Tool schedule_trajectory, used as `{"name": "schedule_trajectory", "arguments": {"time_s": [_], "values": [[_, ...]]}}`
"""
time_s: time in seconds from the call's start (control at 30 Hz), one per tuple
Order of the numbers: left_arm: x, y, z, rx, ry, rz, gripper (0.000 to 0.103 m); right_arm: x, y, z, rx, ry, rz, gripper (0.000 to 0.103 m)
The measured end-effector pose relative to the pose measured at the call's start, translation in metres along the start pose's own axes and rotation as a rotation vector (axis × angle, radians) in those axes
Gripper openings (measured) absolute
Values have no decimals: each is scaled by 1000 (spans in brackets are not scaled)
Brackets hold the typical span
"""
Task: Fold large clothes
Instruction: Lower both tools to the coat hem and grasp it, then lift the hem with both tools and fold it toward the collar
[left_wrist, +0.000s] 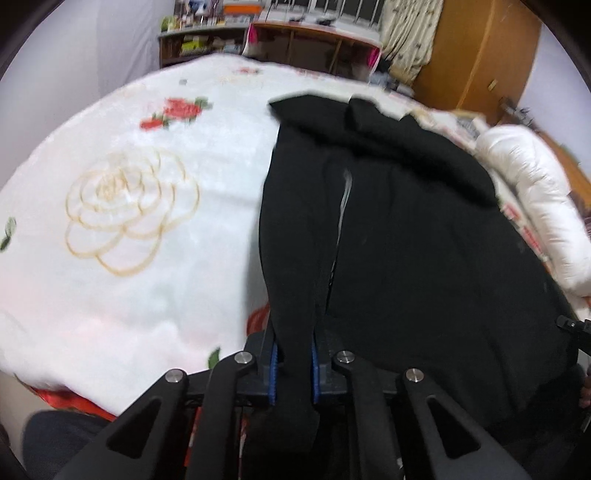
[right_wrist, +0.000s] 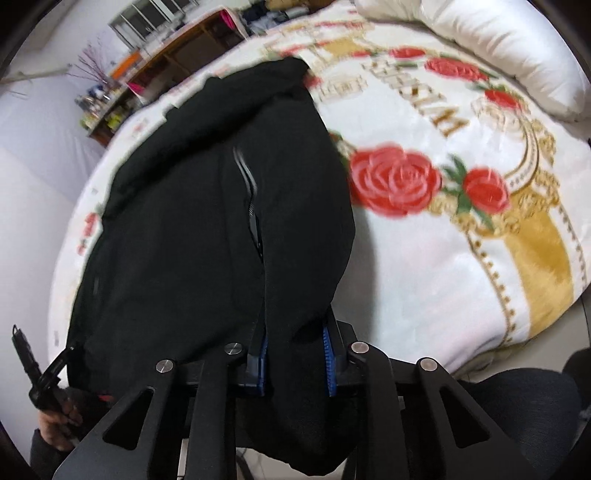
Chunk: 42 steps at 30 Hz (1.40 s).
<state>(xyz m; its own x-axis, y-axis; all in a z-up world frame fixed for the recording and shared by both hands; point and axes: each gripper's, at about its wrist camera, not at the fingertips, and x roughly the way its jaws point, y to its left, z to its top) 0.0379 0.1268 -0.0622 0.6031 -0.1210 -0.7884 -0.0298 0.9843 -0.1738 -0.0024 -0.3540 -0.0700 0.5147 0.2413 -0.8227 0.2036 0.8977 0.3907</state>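
A large black jacket (left_wrist: 406, 229) with a zip down its front lies on a white floral blanket (left_wrist: 129, 221) on a bed. My left gripper (left_wrist: 294, 354) is shut on the jacket's near left hem, with black cloth bunched between the blue pads. In the right wrist view the same jacket (right_wrist: 192, 229) spreads away from me, and my right gripper (right_wrist: 295, 354) is shut on its near right hem. Both hold the hem at the bed's near edge, slightly lifted. The far end of the jacket rests folded on the blanket (right_wrist: 443, 266).
A white pillow or duvet roll (left_wrist: 535, 206) lies at the bed's right side, also in the right wrist view (right_wrist: 498, 48). Wooden shelves (left_wrist: 288, 40) and a wardrobe (left_wrist: 476, 48) stand beyond the bed. A wall (right_wrist: 33, 155) is at the left.
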Motion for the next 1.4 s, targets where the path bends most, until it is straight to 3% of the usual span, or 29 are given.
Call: {"name": "schedule_trajectory", "arguments": {"time_s": [0.23,0.67,1.1,1.4], "values": [[-50,8,29,-43,-136,-65,13,-43,7,12,5,-107,85,20],[-64,11,61,-110,-202,-130,13,-68,21,44,14,-187,164,19],[-64,-5,155,-118,-324,-181,13,-75,50,143,2,-292,202,19],[-14,-20,239,-112,-341,-173,13,-42,77,227,-24,-300,173,19]]}}
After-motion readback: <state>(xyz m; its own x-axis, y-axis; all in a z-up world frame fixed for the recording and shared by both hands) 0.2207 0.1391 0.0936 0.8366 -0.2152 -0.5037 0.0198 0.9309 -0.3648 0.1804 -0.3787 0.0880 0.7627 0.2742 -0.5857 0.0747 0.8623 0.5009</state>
